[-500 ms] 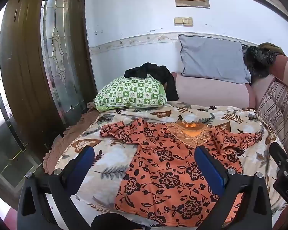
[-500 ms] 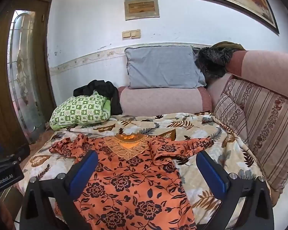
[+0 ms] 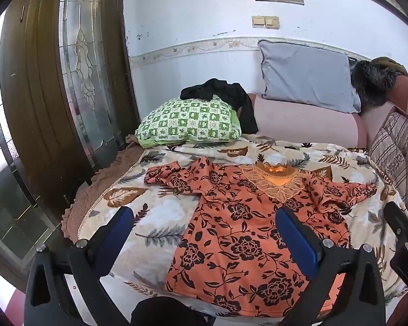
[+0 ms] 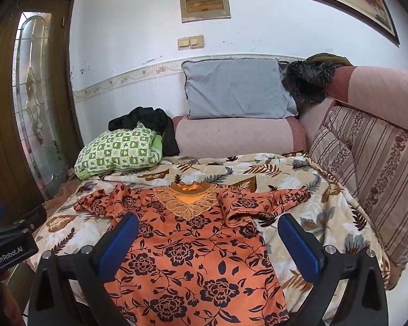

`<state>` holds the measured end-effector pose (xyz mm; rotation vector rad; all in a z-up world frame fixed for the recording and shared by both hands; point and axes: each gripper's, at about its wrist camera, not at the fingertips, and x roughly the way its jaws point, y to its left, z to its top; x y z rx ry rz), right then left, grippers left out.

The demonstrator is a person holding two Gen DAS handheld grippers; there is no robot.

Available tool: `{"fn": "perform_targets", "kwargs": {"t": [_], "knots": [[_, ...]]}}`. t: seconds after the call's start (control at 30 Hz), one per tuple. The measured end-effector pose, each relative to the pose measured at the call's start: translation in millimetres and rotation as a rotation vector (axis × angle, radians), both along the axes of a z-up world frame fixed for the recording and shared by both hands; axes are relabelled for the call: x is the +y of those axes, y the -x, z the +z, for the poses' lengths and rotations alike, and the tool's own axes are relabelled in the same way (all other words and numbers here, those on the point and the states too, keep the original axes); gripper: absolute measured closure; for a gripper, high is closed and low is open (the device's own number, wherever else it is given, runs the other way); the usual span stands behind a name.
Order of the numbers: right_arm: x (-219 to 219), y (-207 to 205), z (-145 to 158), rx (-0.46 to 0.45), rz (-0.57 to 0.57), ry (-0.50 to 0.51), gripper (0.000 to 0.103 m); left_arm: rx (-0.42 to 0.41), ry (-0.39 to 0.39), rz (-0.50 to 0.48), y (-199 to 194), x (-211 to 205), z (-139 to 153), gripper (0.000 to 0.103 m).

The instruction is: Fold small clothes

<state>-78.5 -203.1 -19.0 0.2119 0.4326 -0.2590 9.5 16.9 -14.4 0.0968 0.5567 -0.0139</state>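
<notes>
A small orange top with black flowers [image 3: 247, 233] [image 4: 193, 250] lies flat on a leaf-print blanket, its lace neckline away from me and both short sleeves spread out. My left gripper [image 3: 204, 217] hovers above the top's left half, open, blue pads wide apart with nothing between them. My right gripper [image 4: 206, 222] hangs over the top's right half, also open and empty. Each gripper's body shows at the edge of the other's view.
The leaf-print blanket [image 3: 155, 212] covers a sofa seat. A green checked pillow [image 3: 190, 122] with a black garment [image 3: 225, 95] on it lies at the back left. A grey cushion [image 4: 234, 89] leans on the wall. Striped cushions [image 4: 372, 179] line the right side; a wooden door [image 3: 54, 95] stands left.
</notes>
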Motion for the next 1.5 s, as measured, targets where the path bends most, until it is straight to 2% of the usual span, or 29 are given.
{"fn": "perform_targets", "kwargs": {"t": [1.5], "knots": [[19, 6, -5, 0.029, 0.047, 0.008, 0.000, -0.012, -0.009, 0.013, 15, 13, 5, 0.000]]}}
